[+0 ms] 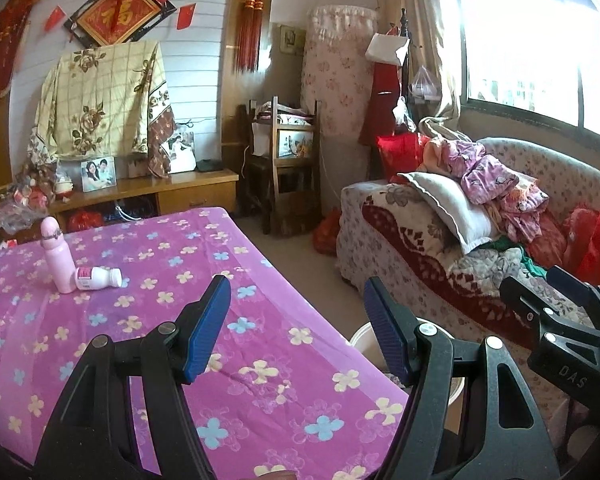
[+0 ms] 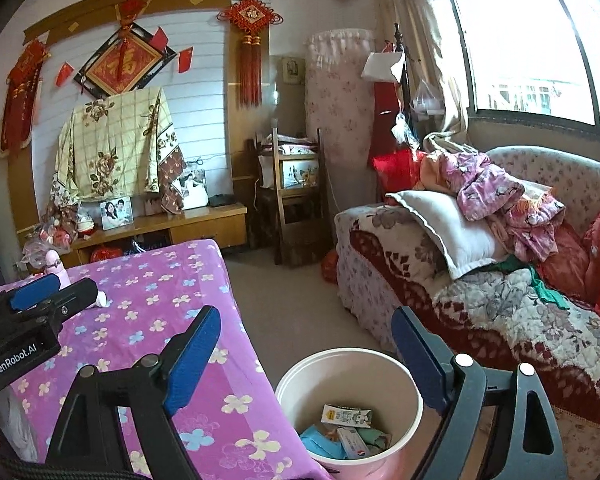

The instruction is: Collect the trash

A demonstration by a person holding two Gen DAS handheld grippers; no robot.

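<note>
A small white bottle with a pink label lies on its side on the purple flowered table, against an upright pink bottle. My left gripper is open and empty above the table's right edge, well short of both bottles. My right gripper is open and empty above a white bucket on the floor, which holds a milk carton and other wrappers. In the right wrist view the left gripper hides most of the bottles. The bucket's rim shows between my left fingers.
A sofa piled with a pillow and clothes stands right of the bucket. A wooden cabinet with photo frames is behind the table, a wooden chair beside it. Bare floor lies between table and sofa.
</note>
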